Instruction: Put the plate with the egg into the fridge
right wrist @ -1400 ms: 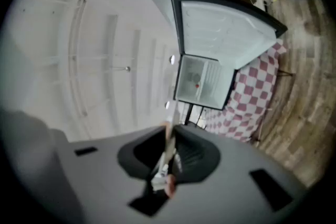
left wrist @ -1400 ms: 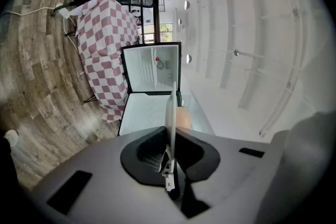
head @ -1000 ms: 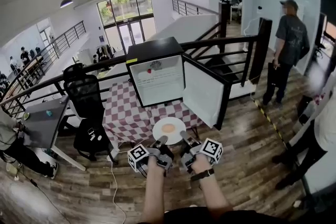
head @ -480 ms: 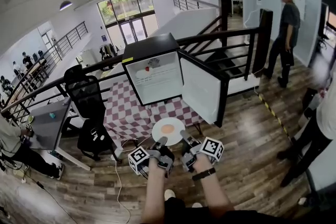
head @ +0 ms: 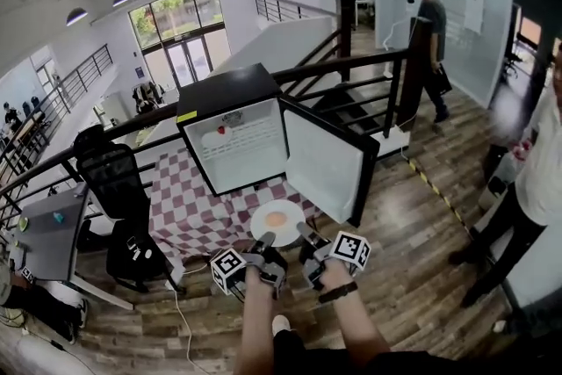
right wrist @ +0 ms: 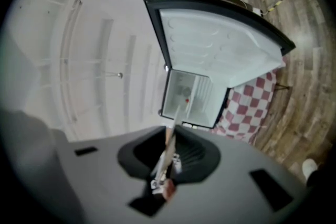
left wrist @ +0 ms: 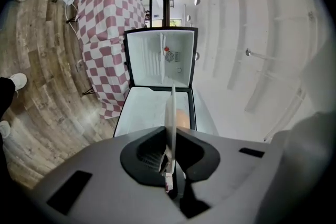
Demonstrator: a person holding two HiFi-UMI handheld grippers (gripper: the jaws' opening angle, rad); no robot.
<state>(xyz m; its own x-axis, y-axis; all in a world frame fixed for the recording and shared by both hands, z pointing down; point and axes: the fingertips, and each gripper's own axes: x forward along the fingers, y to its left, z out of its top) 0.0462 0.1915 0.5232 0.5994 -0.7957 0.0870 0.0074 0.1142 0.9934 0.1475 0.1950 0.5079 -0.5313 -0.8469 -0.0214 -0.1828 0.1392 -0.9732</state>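
A white plate (head: pixel 277 221) with a fried egg (head: pixel 276 218) on it hangs level over the edge of the checkered table (head: pixel 180 211). It is in front of the small black fridge (head: pixel 233 140), whose door (head: pixel 320 162) stands swung open to the right. My left gripper (head: pixel 263 241) is shut on the plate's near left rim. My right gripper (head: pixel 303 232) is shut on its near right rim. In the left gripper view the plate (left wrist: pixel 170 113) shows edge-on between the jaws, with the egg (left wrist: pixel 180 117) beside it and the fridge's white inside (left wrist: pixel 160 57) ahead. The right gripper view shows the plate's rim (right wrist: pixel 170 141) clamped, facing the fridge (right wrist: pixel 189 97).
A black office chair (head: pixel 110 176) and a grey desk (head: pixel 48 233) stand left of the table. A black railing (head: pixel 351 70) runs behind the fridge. One person (head: pixel 536 180) stands at the right edge and another (head: pixel 430 31) stands further back. A white cable (head: pixel 180 312) lies on the wooden floor.
Both grippers have carried the plate toward the fridge, which now looks nearer and further left. The person at the back has walked further away.
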